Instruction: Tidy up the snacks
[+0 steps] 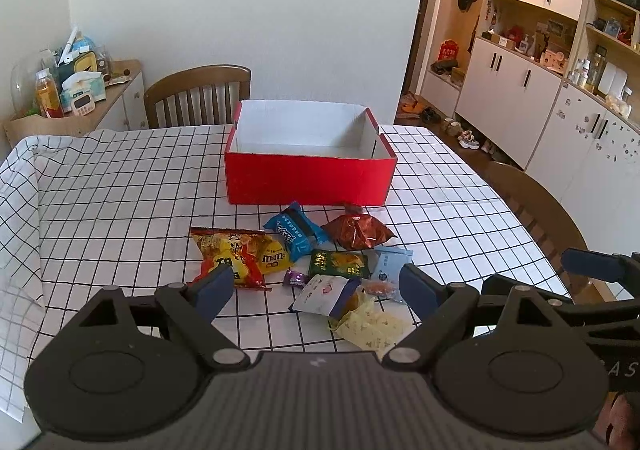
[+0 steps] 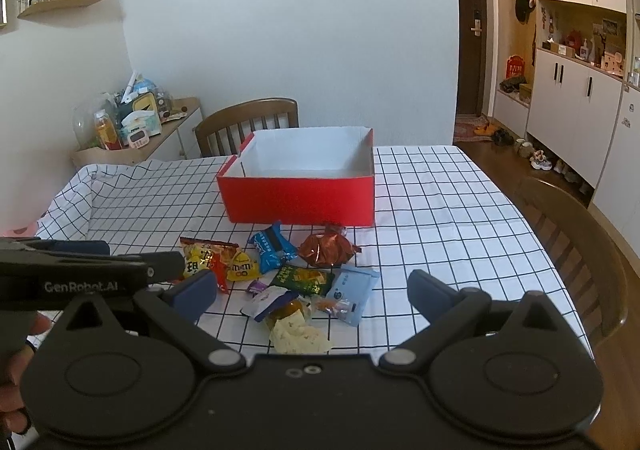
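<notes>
The snack packets (image 1: 320, 266) lie in a loose heap on the checked tablecloth (image 1: 120, 189), just in front of the red cardboard box (image 1: 310, 177), which looks empty, its white inside bare. Crinkly foil and plastic dominate: a yellow-and-red chip bag (image 1: 228, 254), a yellow M&M's pouch (image 1: 276, 258), a blue wrapper (image 1: 294, 232), a puffed coppery foil bag (image 1: 356, 232), a green packet (image 1: 338, 264) and a pale blue sachet (image 1: 390, 266). Most likely the box is where they are meant to go. The left gripper (image 1: 316, 290) and right gripper (image 2: 312, 292) both hover near the heap, spread wide and empty-handed, seemingly ready for a first pick.
</notes>
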A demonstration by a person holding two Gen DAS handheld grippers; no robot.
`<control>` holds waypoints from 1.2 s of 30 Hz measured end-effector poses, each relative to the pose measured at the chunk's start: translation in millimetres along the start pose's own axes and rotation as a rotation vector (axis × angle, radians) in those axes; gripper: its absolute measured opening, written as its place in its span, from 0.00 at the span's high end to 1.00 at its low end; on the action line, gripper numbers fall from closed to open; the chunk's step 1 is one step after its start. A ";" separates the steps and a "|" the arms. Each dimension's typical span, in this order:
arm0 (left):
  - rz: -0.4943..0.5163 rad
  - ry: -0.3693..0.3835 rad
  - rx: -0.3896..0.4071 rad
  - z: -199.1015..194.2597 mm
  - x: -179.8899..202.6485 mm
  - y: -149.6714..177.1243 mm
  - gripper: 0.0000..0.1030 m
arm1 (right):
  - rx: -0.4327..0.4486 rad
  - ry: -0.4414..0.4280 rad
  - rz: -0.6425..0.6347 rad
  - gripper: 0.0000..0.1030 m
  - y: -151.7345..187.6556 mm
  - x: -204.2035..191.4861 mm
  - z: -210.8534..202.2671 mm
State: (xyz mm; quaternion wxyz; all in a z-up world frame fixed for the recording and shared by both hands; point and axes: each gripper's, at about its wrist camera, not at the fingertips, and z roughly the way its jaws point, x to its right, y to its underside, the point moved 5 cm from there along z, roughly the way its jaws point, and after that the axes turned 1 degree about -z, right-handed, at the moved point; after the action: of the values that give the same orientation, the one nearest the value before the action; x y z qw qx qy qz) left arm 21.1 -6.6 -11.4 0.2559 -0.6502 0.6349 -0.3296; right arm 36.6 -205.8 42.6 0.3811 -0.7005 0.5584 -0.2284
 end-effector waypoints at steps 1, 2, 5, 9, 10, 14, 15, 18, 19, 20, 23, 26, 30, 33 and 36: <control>0.000 -0.001 0.001 -0.4 -0.4 -0.2 0.12 | 0.000 0.000 0.001 0.01 -0.2 0.0 0.1; 0.000 -0.001 0.001 -0.4 -0.6 -0.4 0.12 | -0.001 0.000 0.000 0.01 -0.3 0.1 0.3; 0.000 -0.003 0.002 -0.5 -1.7 -0.8 0.12 | -0.001 0.002 0.001 0.01 -0.3 0.3 0.6; -0.001 -0.006 0.000 0.0 -2.8 -1.2 0.12 | -0.006 0.000 0.002 0.01 -0.5 0.5 2.5; -0.001 -0.010 -0.002 0.5 -3.5 -1.4 0.12 | -0.006 -0.001 0.001 0.01 -0.5 0.2 2.8; -0.002 -0.016 -0.007 3.2 -3.8 -1.8 0.12 | -0.008 0.000 -0.005 0.02 -1.5 -1.8 5.5; -0.002 -0.018 -0.009 4.2 -4.2 -2.0 0.12 | -0.010 -0.001 -0.006 0.02 -1.5 -2.1 6.6; -0.008 -0.023 -0.019 8.8 -5.0 -1.9 0.12 | -0.018 -0.006 -0.014 0.02 -1.8 -3.1 10.1; -0.011 -0.025 -0.023 10.9 -5.5 -2.0 0.12 | -0.022 -0.007 -0.020 0.03 -1.9 -3.4 11.8; -0.014 -0.025 -0.029 13.2 -5.8 -1.9 0.12 | -0.026 -0.009 -0.027 0.03 -2.2 -3.6 13.7; -0.020 -0.027 -0.046 21.2 -6.2 -2.2 0.12 | -0.039 -0.013 -0.035 0.03 -3.4 -2.3 20.8; -0.025 -0.039 -0.063 32.8 -7.6 -3.9 0.12 | -0.056 -0.018 -0.040 0.03 -4.9 1.5 31.2; -0.064 -0.084 -0.109 57.4 -17.4 -4.2 0.12 | -0.088 -0.011 -0.014 0.03 -8.3 15.9 53.6; -0.120 -0.110 -0.154 80.6 -28.8 -4.1 0.12 | -0.141 -0.016 0.026 0.03 -8.7 26.9 81.4; -0.176 -0.168 -0.177 102.7 -44.8 -2.3 0.12 | -0.187 -0.007 0.044 0.05 -5.0 34.2 109.8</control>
State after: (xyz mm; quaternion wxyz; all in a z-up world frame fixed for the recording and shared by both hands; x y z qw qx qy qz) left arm 101.0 29.3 -81.2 0.2199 -0.7487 0.5784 -0.2379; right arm 130.9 -207.5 -23.5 0.3210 -0.7214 0.5912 -0.1642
